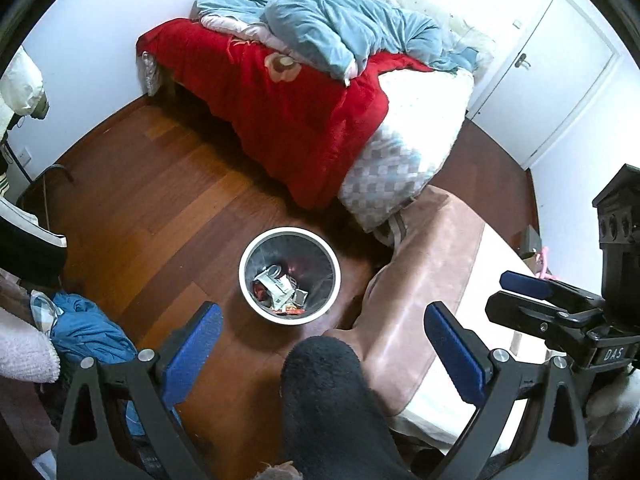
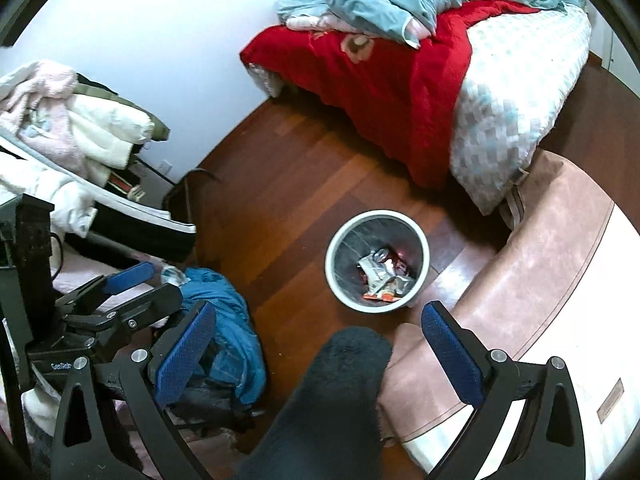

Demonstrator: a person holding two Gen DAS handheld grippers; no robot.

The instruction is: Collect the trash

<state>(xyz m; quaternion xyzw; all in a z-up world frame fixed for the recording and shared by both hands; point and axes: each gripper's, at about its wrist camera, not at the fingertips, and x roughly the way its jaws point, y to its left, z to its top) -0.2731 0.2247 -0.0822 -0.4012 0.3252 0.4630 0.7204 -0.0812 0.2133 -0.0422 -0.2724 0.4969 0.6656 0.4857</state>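
Note:
A white-rimmed round trash bin [image 1: 243, 276] [image 2: 330, 252] stands on the wooden floor with crumpled wrappers [image 1: 280, 286] [image 2: 384, 274] in its bottom. In the left wrist view my left gripper [image 1: 324, 346] is held above and short of the bin, its blue pads wide apart and empty. My right gripper [image 2: 318, 350] hangs the same way, open and empty, with the bin ahead and slightly right. Each gripper shows in the other's view: the right gripper [image 1: 498, 292] at the right edge, the left gripper [image 2: 164, 280] at the left. No loose trash shows on the floor.
A bed [image 1: 424, 128] with a red blanket [image 1: 288, 96] and a blue quilt stands beyond the bin. A pink-brown padded bench [image 1: 424, 280] lies to the right. Blue clothes [image 2: 228, 320] are heaped on the left. A dark fuzzy limb of the person [image 1: 320, 392] fills the bottom centre.

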